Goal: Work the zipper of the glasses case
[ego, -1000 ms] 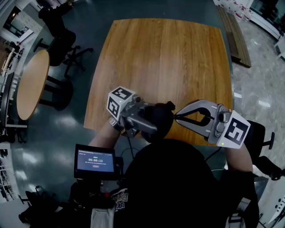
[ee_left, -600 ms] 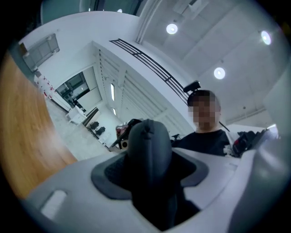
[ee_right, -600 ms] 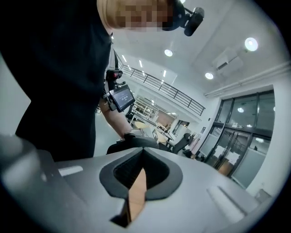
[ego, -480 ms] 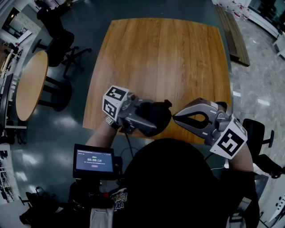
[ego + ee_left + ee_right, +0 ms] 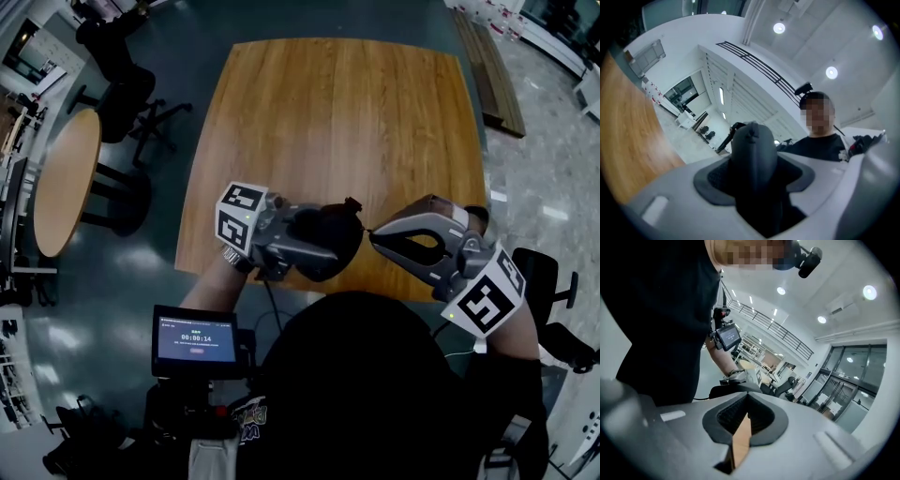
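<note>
Bench (image 5: 347,112) of light wood fills the middle of the head view, with its near edge running under both claws. The person's black shirt (image 5: 356,394) fills the bottom of that view, and a small lit screen (image 5: 197,342) sits at its left.

The left claw (image 5: 314,242) comes in from the left with its jaws set wide, clamped across a dark case (image 5: 339,232). It holds the case over the bench's near edge. In the left gripper view the case stands up between the pads, rounded end foremost, and fills the gap between them.

The right claw (image 5: 374,234) comes in from the right. Its jaws are drawn together and its tips are just beside the case's right end. In the right gripper view the pads meet at the tips, and nothing can be made out between them.

A small dark tab (image 5: 352,204) sticks out of the case's far right corner, near the right claw's tips.
</note>
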Demonstrator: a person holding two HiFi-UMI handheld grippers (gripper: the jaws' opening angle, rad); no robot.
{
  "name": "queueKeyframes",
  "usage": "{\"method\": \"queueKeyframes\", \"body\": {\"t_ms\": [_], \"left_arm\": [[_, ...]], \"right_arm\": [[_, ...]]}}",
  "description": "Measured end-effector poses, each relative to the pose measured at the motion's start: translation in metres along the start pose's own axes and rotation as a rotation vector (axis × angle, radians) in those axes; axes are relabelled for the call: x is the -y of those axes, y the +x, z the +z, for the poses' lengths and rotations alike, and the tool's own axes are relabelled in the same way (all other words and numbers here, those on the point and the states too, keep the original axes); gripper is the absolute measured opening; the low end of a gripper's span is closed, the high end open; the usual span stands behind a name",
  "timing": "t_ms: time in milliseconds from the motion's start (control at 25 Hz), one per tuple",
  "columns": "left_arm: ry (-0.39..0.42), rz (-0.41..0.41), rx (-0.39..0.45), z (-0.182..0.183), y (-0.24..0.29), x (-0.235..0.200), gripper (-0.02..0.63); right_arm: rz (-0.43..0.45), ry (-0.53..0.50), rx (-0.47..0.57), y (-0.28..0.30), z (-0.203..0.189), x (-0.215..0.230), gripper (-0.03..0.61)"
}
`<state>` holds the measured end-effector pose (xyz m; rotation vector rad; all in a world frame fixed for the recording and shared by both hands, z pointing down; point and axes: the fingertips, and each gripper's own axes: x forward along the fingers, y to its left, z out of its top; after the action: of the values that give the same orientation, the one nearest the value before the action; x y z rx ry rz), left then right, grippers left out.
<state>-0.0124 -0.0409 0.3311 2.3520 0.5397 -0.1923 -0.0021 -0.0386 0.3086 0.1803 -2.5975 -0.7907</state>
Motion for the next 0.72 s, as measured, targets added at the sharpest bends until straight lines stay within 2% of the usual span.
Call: {"method": "queueKeyframes", "body": {"t_ms": [160, 360, 720], "left_arm": [[-0.051, -0.053, 0.065, 0.004, 0.000, 0.004, 0.261], [-0.077, -0.108, 0.132, 0.008, 0.003, 0.011, 0.261], [-0.104, -0.144, 0.179, 0.014, 0.006, 0.013, 0.261]], "right_arm": [[-0.005, 0.119, 0.102, 0.000, 0.004, 0.004, 0.005], [-0.019, 0.216, 0.182, -0.002, 0.008, 0.006, 0.011], [-0.099, 0.228, 0.243, -0.005, 0.012, 0.018, 0.014]]}}
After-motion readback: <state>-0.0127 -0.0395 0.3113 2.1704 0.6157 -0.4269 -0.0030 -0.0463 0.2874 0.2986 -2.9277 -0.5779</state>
